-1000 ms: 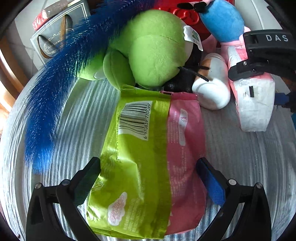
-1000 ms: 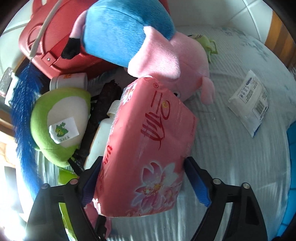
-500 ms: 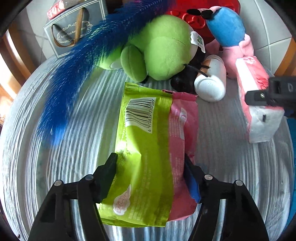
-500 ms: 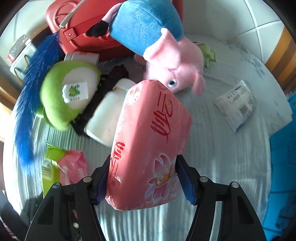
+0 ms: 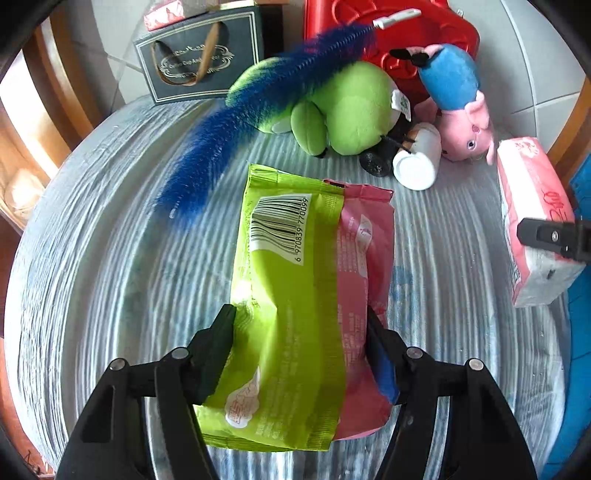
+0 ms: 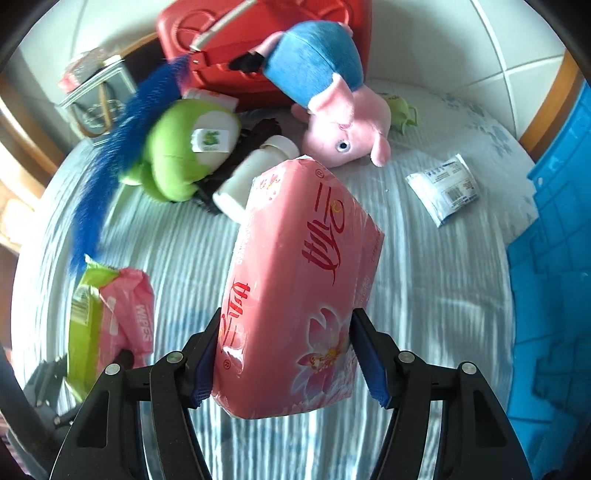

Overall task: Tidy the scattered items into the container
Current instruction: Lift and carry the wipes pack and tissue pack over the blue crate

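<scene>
My left gripper (image 5: 301, 345) is shut on a green and pink wipes packet (image 5: 295, 295), held above the pale striped bedcover (image 5: 110, 240); the packet also shows in the right wrist view (image 6: 110, 317). My right gripper (image 6: 284, 354) is shut on a pink tissue pack (image 6: 295, 280), which also shows in the left wrist view (image 5: 532, 221). A blue container (image 6: 554, 277) lies at the right edge of the bed.
At the back lie a green plush (image 5: 347, 107), a pink and blue pig plush (image 6: 332, 96), a white bottle (image 5: 417, 162), a blue feather duster (image 5: 258, 110), a red case (image 5: 399, 33) and a dark gift bag (image 5: 199, 59). A small white packet (image 6: 443, 188) lies at right.
Both grippers have drawn back and up from the pile with their packs. The left gripper's fingers closed on the wipes packet. The blue container came into view at right.
</scene>
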The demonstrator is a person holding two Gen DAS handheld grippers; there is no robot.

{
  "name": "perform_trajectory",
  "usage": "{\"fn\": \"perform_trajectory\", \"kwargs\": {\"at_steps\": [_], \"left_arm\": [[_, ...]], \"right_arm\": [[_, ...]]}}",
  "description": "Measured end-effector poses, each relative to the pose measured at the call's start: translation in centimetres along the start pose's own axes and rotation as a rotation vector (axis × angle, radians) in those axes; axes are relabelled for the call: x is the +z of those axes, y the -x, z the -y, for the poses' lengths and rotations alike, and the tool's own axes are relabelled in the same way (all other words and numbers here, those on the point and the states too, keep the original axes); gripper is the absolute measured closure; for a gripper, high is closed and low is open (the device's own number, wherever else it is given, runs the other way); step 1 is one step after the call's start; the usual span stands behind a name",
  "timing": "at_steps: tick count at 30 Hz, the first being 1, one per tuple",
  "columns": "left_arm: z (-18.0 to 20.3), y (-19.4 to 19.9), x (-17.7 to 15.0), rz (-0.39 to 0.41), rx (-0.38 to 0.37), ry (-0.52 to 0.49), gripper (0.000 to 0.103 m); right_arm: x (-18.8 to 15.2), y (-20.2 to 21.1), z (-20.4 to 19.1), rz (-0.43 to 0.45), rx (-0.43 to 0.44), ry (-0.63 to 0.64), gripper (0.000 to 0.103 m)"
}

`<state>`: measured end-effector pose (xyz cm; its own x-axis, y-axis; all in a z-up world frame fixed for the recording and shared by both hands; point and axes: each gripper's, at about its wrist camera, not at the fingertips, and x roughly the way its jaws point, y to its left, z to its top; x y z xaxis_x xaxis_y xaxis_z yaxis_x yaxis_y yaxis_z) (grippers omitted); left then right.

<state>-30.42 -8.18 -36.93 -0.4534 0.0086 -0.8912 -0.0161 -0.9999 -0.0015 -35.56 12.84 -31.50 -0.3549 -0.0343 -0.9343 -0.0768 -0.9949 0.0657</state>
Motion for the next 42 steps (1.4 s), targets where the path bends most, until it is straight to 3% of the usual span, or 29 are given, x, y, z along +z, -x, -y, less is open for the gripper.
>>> {"fn": "perform_trajectory", "kwargs": {"at_steps": [12, 19, 32, 42], "left_arm": [[-2.2, 7.9, 1.5, 0.071, 0.004, 0.045, 0.038], [-2.9, 13.6, 1.5, 0.123, -0.013, 0.015, 0.038], [-4.0, 23.4, 1.8, 0.215, -0.059, 0.007, 0.038], [-2.7, 26.9, 1.2, 0.250, -0.057, 0.011, 0.038]], "right_arm": [[-3.9, 8.9, -2.3, 0.066, 0.041, 0.031, 0.038], [-6.3, 14.7, -4.2, 0.121, 0.073, 0.073, 0.038], [-8.5, 22.9, -4.0, 0.210, 0.103, 0.077, 0.038], [-9.9, 27.2, -3.1, 0.272, 0.117, 0.100, 0.038]]}}
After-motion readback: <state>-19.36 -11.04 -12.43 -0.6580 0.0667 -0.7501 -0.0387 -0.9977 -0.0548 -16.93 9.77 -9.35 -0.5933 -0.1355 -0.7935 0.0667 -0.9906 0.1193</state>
